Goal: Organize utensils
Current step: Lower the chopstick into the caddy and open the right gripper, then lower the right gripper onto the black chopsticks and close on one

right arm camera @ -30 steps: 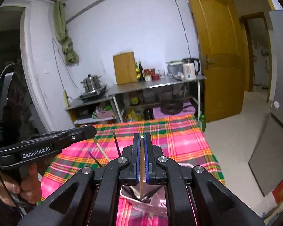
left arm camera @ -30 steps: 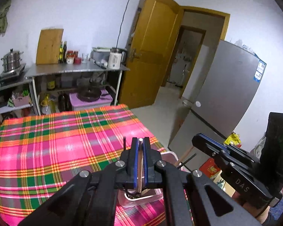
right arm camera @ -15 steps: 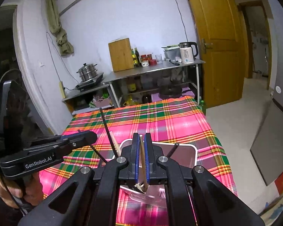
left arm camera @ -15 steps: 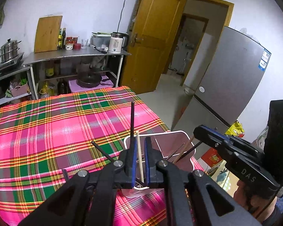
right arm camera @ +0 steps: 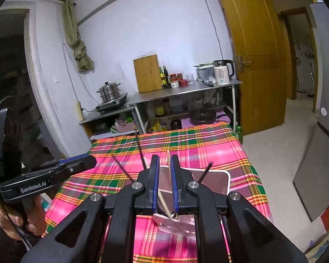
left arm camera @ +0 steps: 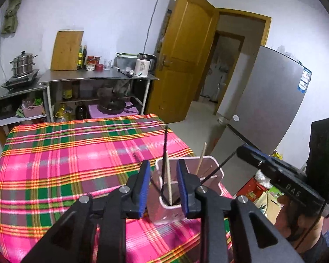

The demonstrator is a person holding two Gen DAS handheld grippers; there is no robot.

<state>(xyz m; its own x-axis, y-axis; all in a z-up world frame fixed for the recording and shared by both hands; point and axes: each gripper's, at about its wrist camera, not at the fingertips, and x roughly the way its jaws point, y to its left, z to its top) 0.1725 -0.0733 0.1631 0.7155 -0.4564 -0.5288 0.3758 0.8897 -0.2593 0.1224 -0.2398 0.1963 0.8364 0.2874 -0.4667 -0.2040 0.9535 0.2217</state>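
Observation:
A pale pink utensil holder (left arm camera: 162, 213) stands near the right edge of the plaid-covered table (left arm camera: 65, 164). My left gripper (left arm camera: 163, 168) hovers over the holder's left side. Its jaws are opening; a light wooden chopstick (left arm camera: 169, 182) and a black chopstick (left arm camera: 165, 144) stand between the pads, untouched. My right gripper (right arm camera: 164, 160) is over the same holder (right arm camera: 219, 172). Its jaws are opening too, and a wooden chopstick (right arm camera: 168, 166) leans loose in the narrow gap. Another wooden chopstick (left arm camera: 201, 160) and further black chopsticks (right arm camera: 205, 173) lean in the holder.
Each gripper shows in the other's view: the right one (left arm camera: 243, 152) close beside the holder, the left one (right arm camera: 90, 161) with a hand on its grip. A steel shelf unit (left arm camera: 98, 77) stands behind the table, a grey fridge (left arm camera: 274, 100) to the right.
Both grippers were shut on a wooden chopstick each. They moved down to the holder, and both jaws have parted, leaving the chopsticks standing in it.

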